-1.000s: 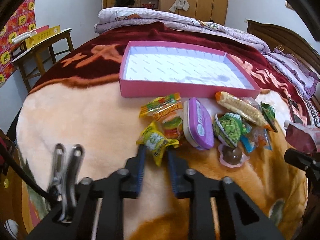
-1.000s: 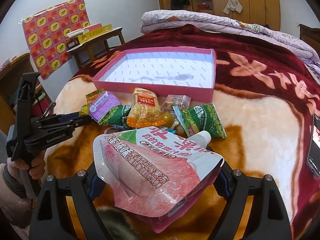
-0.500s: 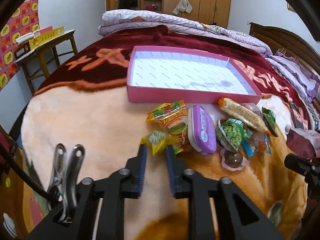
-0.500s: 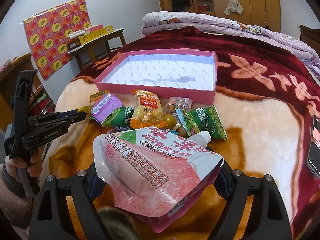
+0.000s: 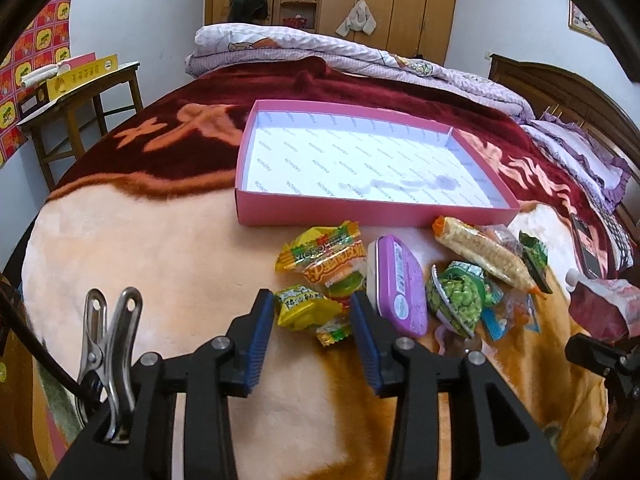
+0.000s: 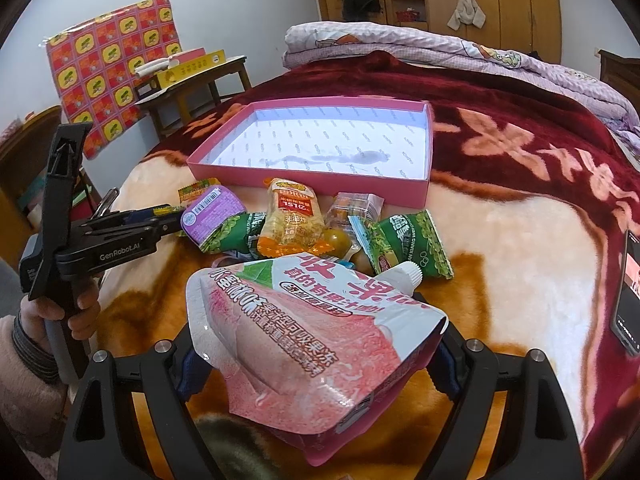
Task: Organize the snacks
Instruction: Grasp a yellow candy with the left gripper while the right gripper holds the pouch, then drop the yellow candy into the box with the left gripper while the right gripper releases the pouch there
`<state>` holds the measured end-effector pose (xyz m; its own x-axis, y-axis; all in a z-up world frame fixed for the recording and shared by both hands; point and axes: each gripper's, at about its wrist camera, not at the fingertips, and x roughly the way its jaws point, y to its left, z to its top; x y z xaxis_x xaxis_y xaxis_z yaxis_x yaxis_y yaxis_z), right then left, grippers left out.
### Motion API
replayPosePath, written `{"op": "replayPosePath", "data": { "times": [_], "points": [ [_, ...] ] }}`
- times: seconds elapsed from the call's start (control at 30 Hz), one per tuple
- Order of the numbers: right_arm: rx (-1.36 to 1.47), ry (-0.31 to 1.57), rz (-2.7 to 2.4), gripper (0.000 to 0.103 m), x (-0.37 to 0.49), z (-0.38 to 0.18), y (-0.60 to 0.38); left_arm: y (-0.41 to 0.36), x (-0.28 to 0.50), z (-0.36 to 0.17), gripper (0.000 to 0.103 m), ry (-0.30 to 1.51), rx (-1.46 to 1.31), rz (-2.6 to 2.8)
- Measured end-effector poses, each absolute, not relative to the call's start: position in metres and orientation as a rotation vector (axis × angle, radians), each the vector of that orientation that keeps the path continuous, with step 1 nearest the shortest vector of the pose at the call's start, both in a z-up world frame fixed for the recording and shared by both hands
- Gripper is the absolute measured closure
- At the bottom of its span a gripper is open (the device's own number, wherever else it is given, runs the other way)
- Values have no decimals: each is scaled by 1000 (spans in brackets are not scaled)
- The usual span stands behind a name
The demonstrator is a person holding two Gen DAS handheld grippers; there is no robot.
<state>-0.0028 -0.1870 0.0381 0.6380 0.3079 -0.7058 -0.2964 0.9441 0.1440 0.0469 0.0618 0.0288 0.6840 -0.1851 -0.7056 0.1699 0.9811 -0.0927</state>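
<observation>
A pink box (image 5: 368, 212) with a white inside stands on the blanket; it also shows in the right wrist view (image 6: 320, 152). A pile of snacks lies in front of it: a purple tin (image 5: 398, 284), a green pea pack (image 5: 460, 300), a long orange-yellow pack (image 5: 480, 252). My left gripper (image 5: 314, 316) is open, its blue pads on either side of a small yellow candy packet (image 5: 304, 306). My right gripper (image 6: 312, 364) is shut on a pink spouted jelly pouch (image 6: 304, 332), held above the blanket in front of the pile.
A phone (image 6: 630, 292) lies on the blanket at the right. A wooden side table (image 5: 76, 92) with a yellow box stands at the left. Folded bedding (image 5: 340, 56) lies behind the box. The blanket left of the pile is bare.
My left gripper has opened from nearly shut and now straddles the yellow candy packet. The view has drawn closer to the pile. My right gripper still holds the pouch, nearly still.
</observation>
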Motion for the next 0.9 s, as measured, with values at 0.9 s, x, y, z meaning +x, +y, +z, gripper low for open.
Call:
{"op": "replayPosePath", "data": {
  "times": [0.9],
  "points": [
    [-27,751,387,16,50,71,-184,43,59,97,74,690,19,-248]
  ]
}}
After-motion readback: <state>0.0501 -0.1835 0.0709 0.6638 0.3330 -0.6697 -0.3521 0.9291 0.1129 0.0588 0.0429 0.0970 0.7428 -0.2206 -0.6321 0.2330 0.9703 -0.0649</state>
